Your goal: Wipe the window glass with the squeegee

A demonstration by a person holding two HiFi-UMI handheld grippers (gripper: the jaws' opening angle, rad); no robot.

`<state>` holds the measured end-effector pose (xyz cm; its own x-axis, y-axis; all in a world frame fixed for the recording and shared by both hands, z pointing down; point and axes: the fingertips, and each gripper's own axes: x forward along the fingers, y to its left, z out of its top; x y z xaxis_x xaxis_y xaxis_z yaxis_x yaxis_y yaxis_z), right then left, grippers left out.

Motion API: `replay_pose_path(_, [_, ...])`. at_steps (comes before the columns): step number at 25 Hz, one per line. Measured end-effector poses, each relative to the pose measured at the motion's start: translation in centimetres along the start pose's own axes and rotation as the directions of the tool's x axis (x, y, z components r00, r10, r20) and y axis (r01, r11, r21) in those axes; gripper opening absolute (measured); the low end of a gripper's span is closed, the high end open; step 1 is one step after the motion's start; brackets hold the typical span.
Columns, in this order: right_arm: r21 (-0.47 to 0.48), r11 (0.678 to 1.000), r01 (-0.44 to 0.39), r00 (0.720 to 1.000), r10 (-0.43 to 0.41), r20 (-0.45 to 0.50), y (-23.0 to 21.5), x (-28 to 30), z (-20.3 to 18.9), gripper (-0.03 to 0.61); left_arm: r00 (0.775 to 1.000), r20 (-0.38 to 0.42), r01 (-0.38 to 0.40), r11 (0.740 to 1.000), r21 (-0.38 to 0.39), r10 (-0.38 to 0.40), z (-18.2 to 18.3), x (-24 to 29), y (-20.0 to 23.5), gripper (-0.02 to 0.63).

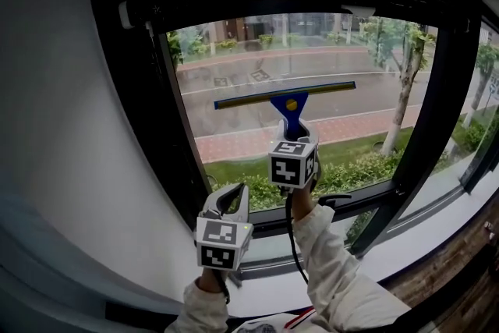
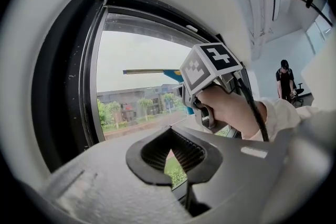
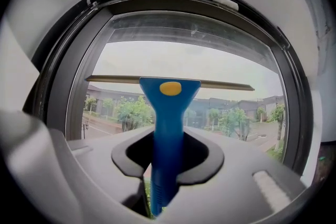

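Observation:
A blue squeegee (image 1: pixel 290 108) with a yellow dot and a long thin blade (image 1: pixel 284 94) is held up against the window glass (image 1: pixel 312 58). My right gripper (image 1: pixel 295 138) is shut on its handle (image 3: pixel 167 155); the blade (image 3: pixel 168 81) lies level across the middle of the pane. My left gripper (image 1: pixel 232 203) sits lower and to the left, near the bottom left corner of the frame, shut with nothing in it. In the left gripper view the right gripper's marker cube (image 2: pixel 210 64) and the hand (image 2: pixel 231 110) show ahead, with the blade (image 2: pixel 149 71) behind them.
The black window frame (image 1: pixel 136 82) surrounds the glass, with a white wall (image 1: pixel 54 136) to the left and a sill (image 1: pixel 437 242) below. A window handle (image 1: pixel 335 200) sits on the lower frame. A person (image 2: pixel 286 81) stands far off in the room.

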<state>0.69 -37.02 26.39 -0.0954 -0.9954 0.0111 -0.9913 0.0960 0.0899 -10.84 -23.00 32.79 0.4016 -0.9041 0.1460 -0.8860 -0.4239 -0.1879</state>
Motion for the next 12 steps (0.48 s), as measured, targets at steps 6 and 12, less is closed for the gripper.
replay_pose_path(6, [-0.024, 0.999, -0.024, 0.998, 0.022, -0.058, 0.7, -0.4, -3.5, 0.117, 0.999, -0.019, 0.045, 0.997, -0.062, -0.047, -2.2, 0.3, -0.9, 0.0])
replay_pose_path(12, [-0.033, 0.999, -0.031, 0.994, 0.027, -0.108, 1.3, -0.3, -6.9, 0.115, 0.998, -0.03, 0.056, 0.995, -0.081, -0.059, -3.5, 0.6, -0.8, 0.0])
